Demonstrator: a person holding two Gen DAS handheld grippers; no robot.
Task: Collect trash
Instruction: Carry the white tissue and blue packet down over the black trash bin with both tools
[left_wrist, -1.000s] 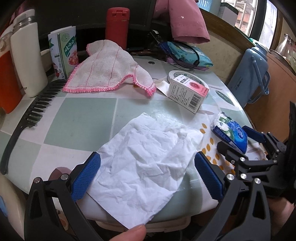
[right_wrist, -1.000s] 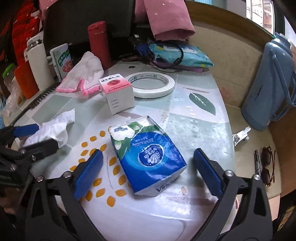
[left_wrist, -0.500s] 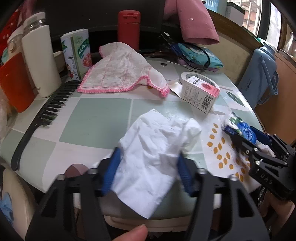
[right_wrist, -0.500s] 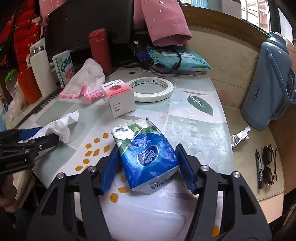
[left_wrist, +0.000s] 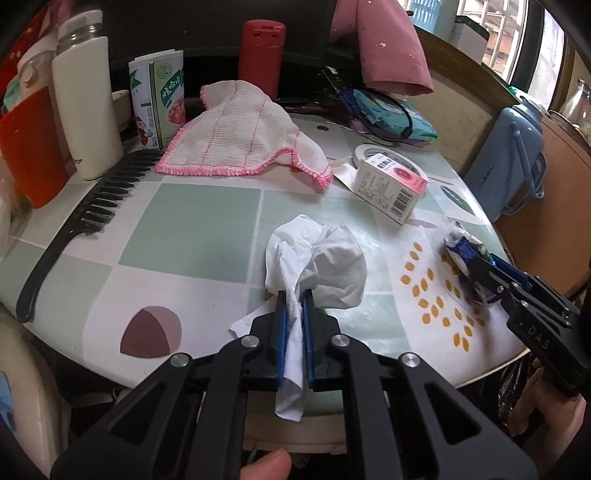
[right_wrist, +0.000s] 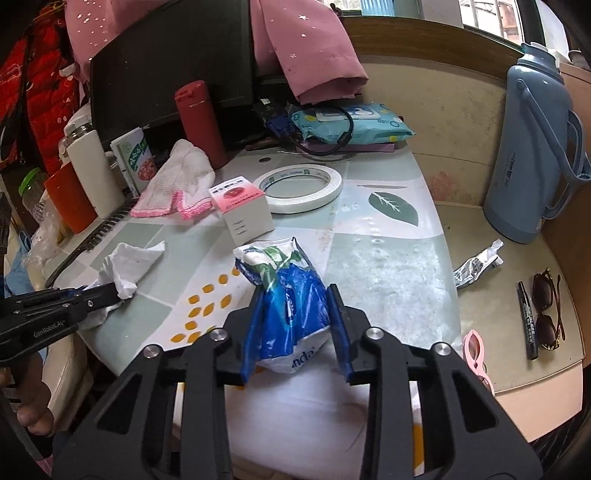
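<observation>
- On the desk (left_wrist: 192, 229), near its front edge: both bits of trash, side by side, still touching the top.
- In the right gripper (right_wrist: 295, 328) — just squeezed in on the blue tissue pack (right_wrist: 284, 295), long way pointing away.
- In the left gripper (left_wrist: 293, 325) — just closed tight on the white tissue (left_wrist: 317, 269), bunched ahead.

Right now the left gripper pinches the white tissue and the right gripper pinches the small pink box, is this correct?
Only the box part is wrong. In the right wrist view the right gripper pinches the blue tissue pack; the pink box stands untouched behind it. The left gripper does pinch the white tissue.
</observation>
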